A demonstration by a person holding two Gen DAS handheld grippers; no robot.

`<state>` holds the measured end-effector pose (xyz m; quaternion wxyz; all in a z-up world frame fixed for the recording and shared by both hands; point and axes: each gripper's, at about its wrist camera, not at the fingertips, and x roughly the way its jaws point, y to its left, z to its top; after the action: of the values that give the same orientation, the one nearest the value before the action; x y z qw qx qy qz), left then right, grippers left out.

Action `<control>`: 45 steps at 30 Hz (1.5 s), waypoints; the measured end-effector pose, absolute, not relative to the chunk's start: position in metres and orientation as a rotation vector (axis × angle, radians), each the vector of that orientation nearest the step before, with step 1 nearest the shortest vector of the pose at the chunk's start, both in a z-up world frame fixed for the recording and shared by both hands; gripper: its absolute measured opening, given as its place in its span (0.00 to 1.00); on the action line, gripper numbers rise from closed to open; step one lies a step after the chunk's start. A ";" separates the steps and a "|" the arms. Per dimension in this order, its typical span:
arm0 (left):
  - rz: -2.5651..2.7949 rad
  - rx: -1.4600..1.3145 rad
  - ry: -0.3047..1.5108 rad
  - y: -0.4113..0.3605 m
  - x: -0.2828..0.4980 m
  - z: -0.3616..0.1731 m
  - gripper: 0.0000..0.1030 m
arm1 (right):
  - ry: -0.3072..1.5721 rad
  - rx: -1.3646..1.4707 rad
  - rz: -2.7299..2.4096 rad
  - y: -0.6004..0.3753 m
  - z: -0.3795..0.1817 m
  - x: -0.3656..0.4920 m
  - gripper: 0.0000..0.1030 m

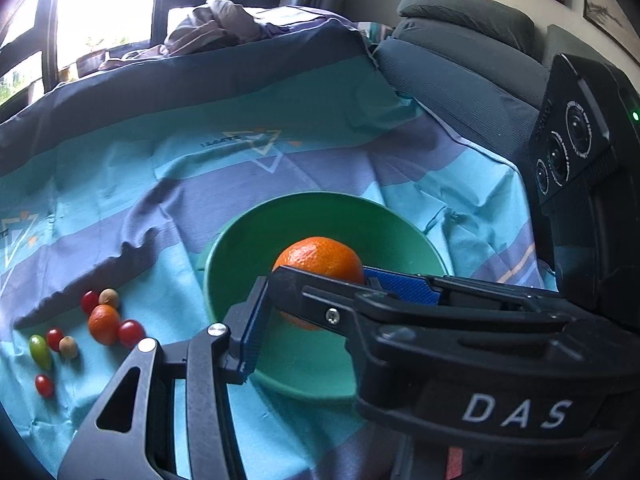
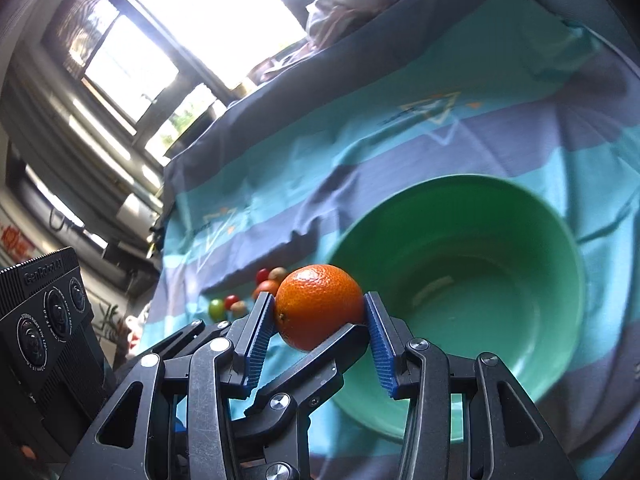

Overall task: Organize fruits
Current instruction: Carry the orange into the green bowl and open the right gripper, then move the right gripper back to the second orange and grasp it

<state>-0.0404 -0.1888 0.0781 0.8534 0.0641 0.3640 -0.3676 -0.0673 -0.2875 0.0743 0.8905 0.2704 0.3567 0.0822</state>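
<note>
A striped blue cloth carries a green bowl; left of the bowl lies a cluster of small fruits.

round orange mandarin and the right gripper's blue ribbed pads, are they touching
Touching. The right wrist view shows the round orange mandarin clamped in the right gripper, both blue ribbed pads pressed against its sides with no gap.

A round orange mandarin with dimpled skin sits between blue ribbed pads on a black gripper, above a plain mint-green plastic bowl. The cloth is banded turquoise, lilac and navy with pale triangle outlines, and carries red cherry tomatoes, a green one, beige nuts and a small orange fruit.
</note>
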 end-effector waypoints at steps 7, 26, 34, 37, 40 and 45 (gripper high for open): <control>-0.868 0.148 0.825 -0.224 -0.032 0.061 0.45 | 0.767 0.604 0.063 -0.323 0.059 -0.076 0.47; -0.801 0.102 0.864 -0.195 -0.022 0.058 0.55 | 0.763 0.539 -0.038 -0.323 0.059 -0.075 0.50; -0.527 0.047 0.844 -0.103 -0.012 0.075 0.60 | 0.708 0.455 -0.010 -0.295 0.073 -0.068 0.50; -0.417 0.027 0.834 -0.067 -0.013 0.071 0.60 | 0.695 0.416 0.019 -0.278 0.078 -0.063 0.50; -0.358 -0.043 0.838 -0.035 -0.009 0.060 0.61 | 0.697 0.369 0.053 -0.256 0.079 -0.057 0.50; -0.265 -0.106 0.888 0.003 0.013 0.044 0.61 | 0.751 0.321 0.109 -0.221 0.073 -0.041 0.50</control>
<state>0.0133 0.0033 0.0444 0.8932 -0.0513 0.4281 -0.1279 -0.0412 -0.2214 0.0726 0.9163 0.1558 0.3650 0.0530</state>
